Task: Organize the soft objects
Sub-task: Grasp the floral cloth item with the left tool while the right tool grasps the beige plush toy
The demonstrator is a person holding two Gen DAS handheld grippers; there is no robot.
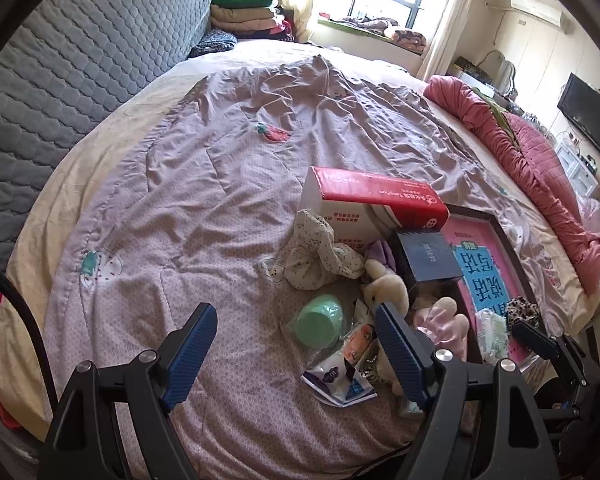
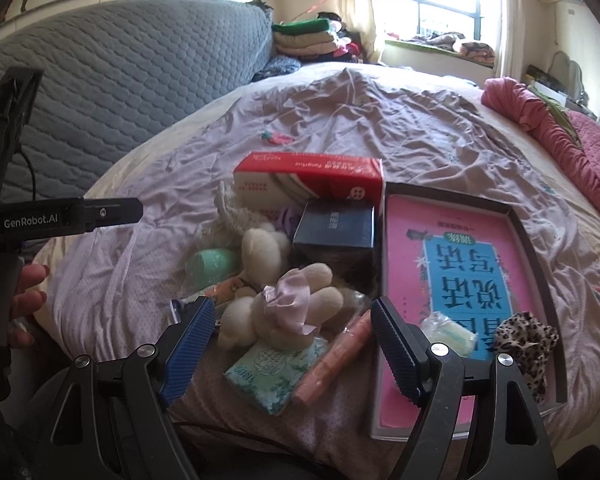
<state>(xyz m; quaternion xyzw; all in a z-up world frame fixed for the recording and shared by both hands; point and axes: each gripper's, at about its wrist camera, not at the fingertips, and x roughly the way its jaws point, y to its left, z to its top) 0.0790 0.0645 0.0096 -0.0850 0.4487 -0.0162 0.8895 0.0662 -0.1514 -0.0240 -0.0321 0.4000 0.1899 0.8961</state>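
Left gripper: ribbed blue pads spread wide, nothing between them, hovering over the wrinkled lilac bedsheet. Right gripper: jaws also apart, empty, poised just above a cream plush rabbit with fuzzy rounded limbs and a shiny lilac ribbon bow.

Clutter pile sits near the foot of the bed. Rabbit lies on a soft pale-green tissue pack with floral print; a slim pink tube-shaped packet touches it on the right. Smooth mint-green rounded sponge in clear wrap, left of the rabbit. Crumpled white floral cloth bunched against a red-and-white cardboard box, rectangular, glossy. Dark navy box, square, just in front of the red one. Crinkly foil sachets by the left gripper's right finger.

Right of the pile: flat black-rimmed tray holding a pink book with a blue panel. On it, a leopard-print scrunchie, ruffled, and a small clear-wrapped pad.

Grey quilted headboard, honeycomb stitching. Bunched pink blanket along the right edge of the bed.
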